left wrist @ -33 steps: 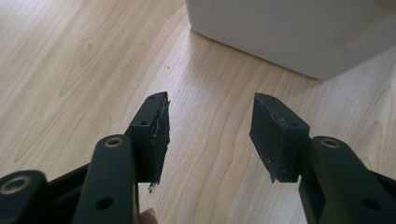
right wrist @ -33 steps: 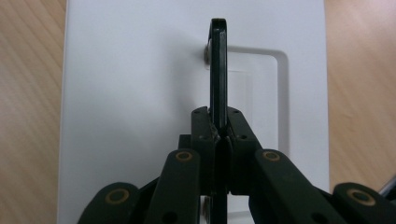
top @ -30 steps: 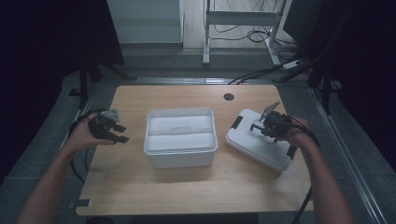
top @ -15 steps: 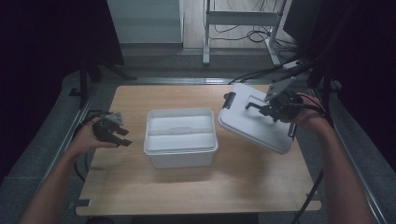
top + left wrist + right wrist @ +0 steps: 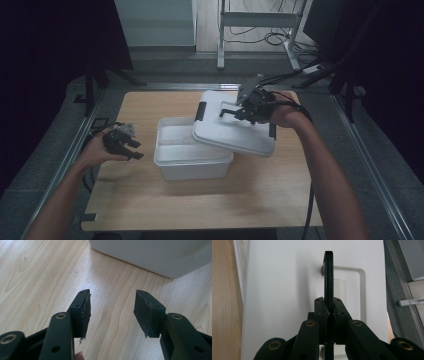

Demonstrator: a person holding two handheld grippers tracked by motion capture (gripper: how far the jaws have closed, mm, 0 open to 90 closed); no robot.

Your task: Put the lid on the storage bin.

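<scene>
Right tongs [image 5: 231,111] clamp the lid's black handle [image 5: 328,277], seemingly over the box [image 5: 192,159]; left tongs [image 5: 112,307] gape.

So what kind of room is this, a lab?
Probably a lab or workshop: a lone wooden table on grey floor, dark curtains at the sides, loose cables and a metal stand behind.

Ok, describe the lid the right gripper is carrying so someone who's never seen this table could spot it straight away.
On the wooden table stands an open white plastic box. Tilted above its right rim hangs the white lid, a flat rounded rectangle with black latches at its ends. Unlike the box, it is off the table, held by the right gripper, shut on the thin black handle on its top.
</scene>
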